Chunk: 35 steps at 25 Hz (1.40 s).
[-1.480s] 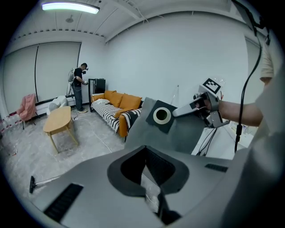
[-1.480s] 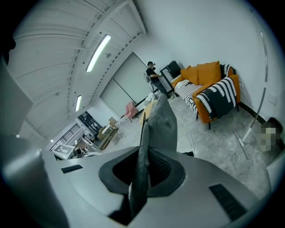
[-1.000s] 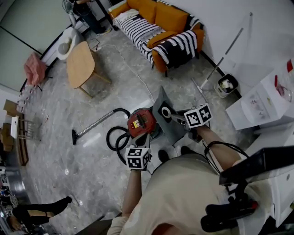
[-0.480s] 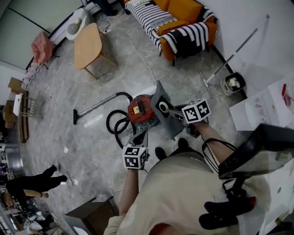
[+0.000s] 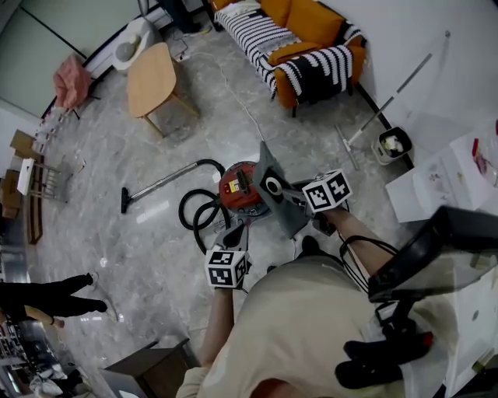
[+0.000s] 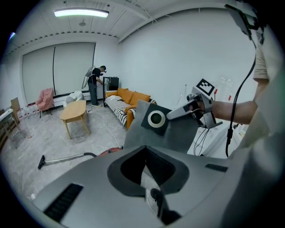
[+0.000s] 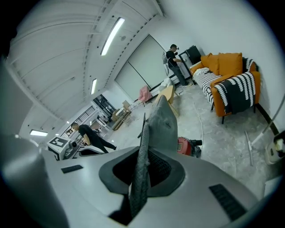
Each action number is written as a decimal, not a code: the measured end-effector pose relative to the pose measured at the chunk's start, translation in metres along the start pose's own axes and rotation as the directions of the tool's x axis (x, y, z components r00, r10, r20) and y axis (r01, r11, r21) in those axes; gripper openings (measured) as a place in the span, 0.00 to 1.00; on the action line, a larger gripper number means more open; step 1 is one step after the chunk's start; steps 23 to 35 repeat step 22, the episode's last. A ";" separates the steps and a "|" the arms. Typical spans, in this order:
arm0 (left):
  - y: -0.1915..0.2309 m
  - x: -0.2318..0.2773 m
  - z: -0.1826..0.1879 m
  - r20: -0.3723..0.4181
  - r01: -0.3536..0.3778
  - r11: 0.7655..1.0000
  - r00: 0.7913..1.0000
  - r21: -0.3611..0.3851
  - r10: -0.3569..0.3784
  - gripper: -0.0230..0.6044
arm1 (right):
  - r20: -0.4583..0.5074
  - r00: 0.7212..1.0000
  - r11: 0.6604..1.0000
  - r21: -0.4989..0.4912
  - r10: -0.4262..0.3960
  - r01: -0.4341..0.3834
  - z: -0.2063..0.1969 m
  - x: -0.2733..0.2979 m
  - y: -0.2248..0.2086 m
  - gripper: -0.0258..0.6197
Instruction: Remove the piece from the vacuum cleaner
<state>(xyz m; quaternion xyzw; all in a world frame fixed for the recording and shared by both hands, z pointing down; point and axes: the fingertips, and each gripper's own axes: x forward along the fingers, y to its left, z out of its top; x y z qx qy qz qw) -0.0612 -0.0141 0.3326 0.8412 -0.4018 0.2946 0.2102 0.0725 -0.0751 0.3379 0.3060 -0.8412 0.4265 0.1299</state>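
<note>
Nearest the body, holds the left gripper (image 5: 236, 232) low, jaws pressed fully together on nothing, pointing down toward the floor. A little further out, to the right, clamps the right gripper (image 5: 290, 189) on one edge of a flat grey fabric dust bag (image 5: 284, 214), jaws nearly together with only the thin cloth between the pads. Shows edge-on and upright in the right gripper view. Shows face-on in the left gripper view, with a dark square collar (image 6: 155, 119) and its white ring near the top. Hangs raised off the ground, just to the right of the red canister vacuum cleaner (image 5: 240, 189) in the head view; cannot tell whether the lower edge touches the machine. Just past the left gripper, on pale marble floor (image 5: 156, 264): the cleaner, a black hose (image 5: 206, 162) curling at its left, a metal wand (image 5: 159, 185) reaching away to a floor nozzle. Further off, an oval wooden table (image 5: 152, 78). Furthest, by the wall, an orange sofa (image 5: 311, 19) draped with a black-and-white striped throw, and a small bucket (image 5: 389, 144) to the right.
</note>
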 end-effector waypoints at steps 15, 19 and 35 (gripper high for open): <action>0.052 -0.085 -0.055 0.093 0.109 0.993 0.990 -0.036 -0.105 0.04 | 0.006 0.996 0.996 -0.021 -0.090 0.090 -0.043 0.047 0.102 0.08; 0.052 -0.089 -0.079 0.085 0.144 0.989 0.987 -0.043 -0.140 0.04 | 0.019 0.991 0.991 -0.002 -0.132 0.132 -0.064 0.044 0.107 0.08; 0.049 -0.089 -0.094 0.082 0.166 0.985 0.983 -0.047 -0.162 0.04 | 0.032 0.986 0.987 0.009 -0.161 0.161 -0.077 0.038 0.109 0.08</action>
